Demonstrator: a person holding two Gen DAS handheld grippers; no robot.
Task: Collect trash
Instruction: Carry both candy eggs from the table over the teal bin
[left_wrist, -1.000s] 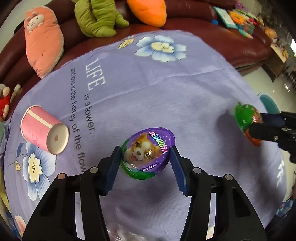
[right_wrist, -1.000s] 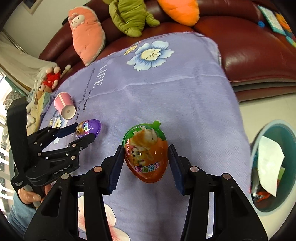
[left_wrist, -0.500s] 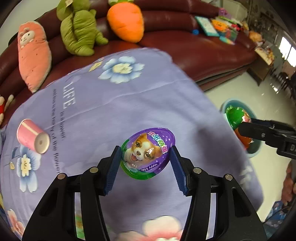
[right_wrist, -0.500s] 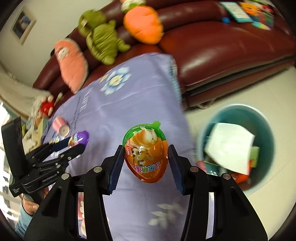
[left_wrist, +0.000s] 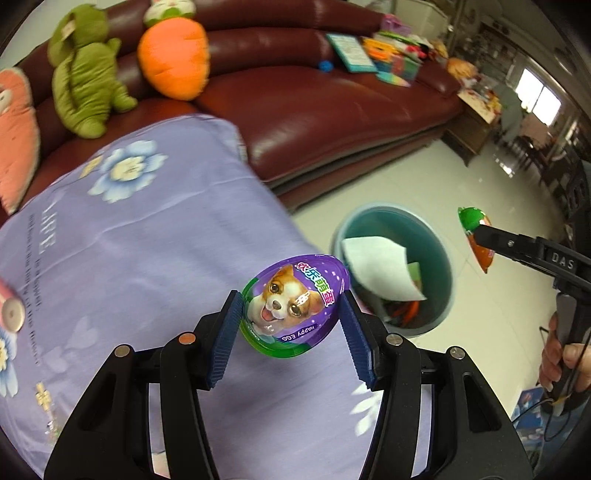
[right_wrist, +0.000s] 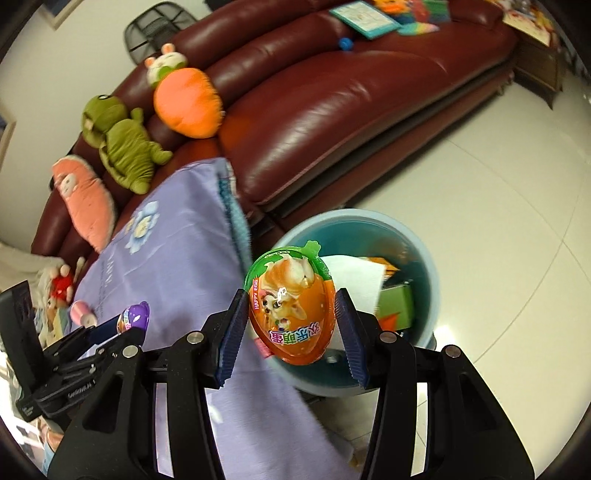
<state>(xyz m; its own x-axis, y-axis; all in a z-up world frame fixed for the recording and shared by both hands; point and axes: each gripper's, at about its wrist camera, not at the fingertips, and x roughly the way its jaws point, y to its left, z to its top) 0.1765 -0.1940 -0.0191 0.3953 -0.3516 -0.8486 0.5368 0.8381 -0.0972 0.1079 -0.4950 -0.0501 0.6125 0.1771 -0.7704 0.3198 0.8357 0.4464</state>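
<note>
The teal bin (right_wrist: 424, 258) stands on the floor just off the table's (left_wrist: 147, 240) right edge, directly beyond your right gripper (right_wrist: 291, 325), clamped on the orange egg (right_wrist: 291, 317), while your left gripper (left_wrist: 291, 317), clutching the purple egg (left_wrist: 295, 302), trails over the cloth.

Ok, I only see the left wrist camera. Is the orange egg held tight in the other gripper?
Observer: Yes. In the right wrist view, both pads of the right gripper press the sides of the orange egg.
Operator: What's on its front?
Observer: A cartoon puppy and the words HAPPY EGG.
Operator: Is it over the bin?
Observer: From that camera it overlaps the near rim of the bin, with white paper behind it. I can't tell whether it's truly above.
</note>
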